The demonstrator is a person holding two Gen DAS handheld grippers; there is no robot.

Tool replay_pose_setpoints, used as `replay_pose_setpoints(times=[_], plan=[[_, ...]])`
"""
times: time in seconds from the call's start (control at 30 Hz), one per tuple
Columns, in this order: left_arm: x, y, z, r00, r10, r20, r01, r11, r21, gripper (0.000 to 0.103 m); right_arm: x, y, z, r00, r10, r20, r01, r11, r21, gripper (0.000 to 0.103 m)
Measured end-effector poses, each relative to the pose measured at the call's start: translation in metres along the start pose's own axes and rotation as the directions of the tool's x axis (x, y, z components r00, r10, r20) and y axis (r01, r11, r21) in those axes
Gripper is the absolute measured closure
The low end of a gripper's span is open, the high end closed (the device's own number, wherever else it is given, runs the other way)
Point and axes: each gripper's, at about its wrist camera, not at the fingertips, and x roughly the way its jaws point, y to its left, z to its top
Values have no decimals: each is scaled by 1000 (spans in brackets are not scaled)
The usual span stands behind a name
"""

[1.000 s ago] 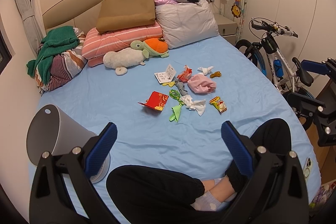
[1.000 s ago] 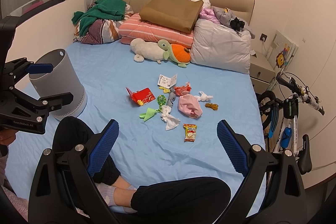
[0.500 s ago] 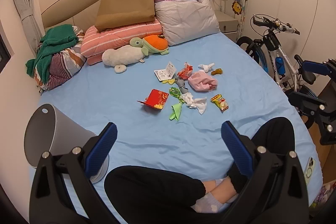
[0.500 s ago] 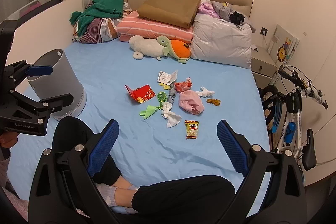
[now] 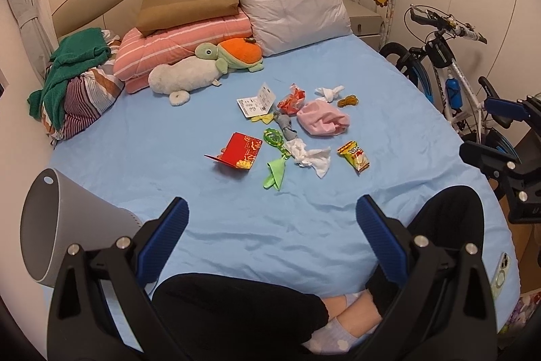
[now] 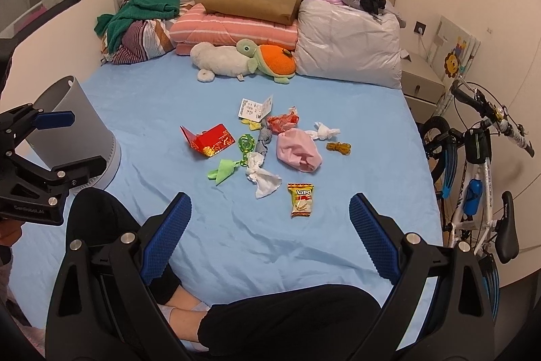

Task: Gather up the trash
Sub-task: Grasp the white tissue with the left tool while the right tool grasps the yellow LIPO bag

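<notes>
Figure: both grippers held above the bed, before the first pickup. The left gripper (image 5: 272, 222) and the right gripper (image 6: 270, 219) have their fingers spread wide and grasp nothing. Compared with one second ago, the scattered trash sits slightly higher and nearer the centre of each view, and the bin (image 5: 67, 225) has slid toward the lower left of the left wrist view. This suggests that both hands are tilting and easing toward the pile; no item has moved on the sheet (image 5: 169, 137).

The trash lies in the middle of both frames: a red envelope (image 6: 211, 141), a green scrap (image 6: 223, 172), a crumpled tissue (image 6: 263, 176), a snack packet (image 6: 301, 199), a pink cloth (image 6: 297, 149), a paper tag (image 6: 255, 107) and a red wrapper (image 6: 283, 121). The bin stands at the left edge of the right wrist view, well apart from the pile.

Judgement: collection has not begun. The snack packet lies nearest the right gripper and is a likely first target.
</notes>
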Motion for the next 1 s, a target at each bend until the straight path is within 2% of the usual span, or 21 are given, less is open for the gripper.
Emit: replay_pose_setpoints(times=[0.27,0.5,1.0], plan=[[62,-9,5,997,-24,-68,24,1000,7,4,57,-25,-7,999,4,-54,-2,999,43,12],[132,-18,8,986,-54,-160,54,999,-3,4,118,-39,-17,993,-15,-116,20,999,39,12],[259,-29,20,956,-96,-278,95,995,-15,4,255,-60,-27,959,-63,-278,63,998,-10,12]])
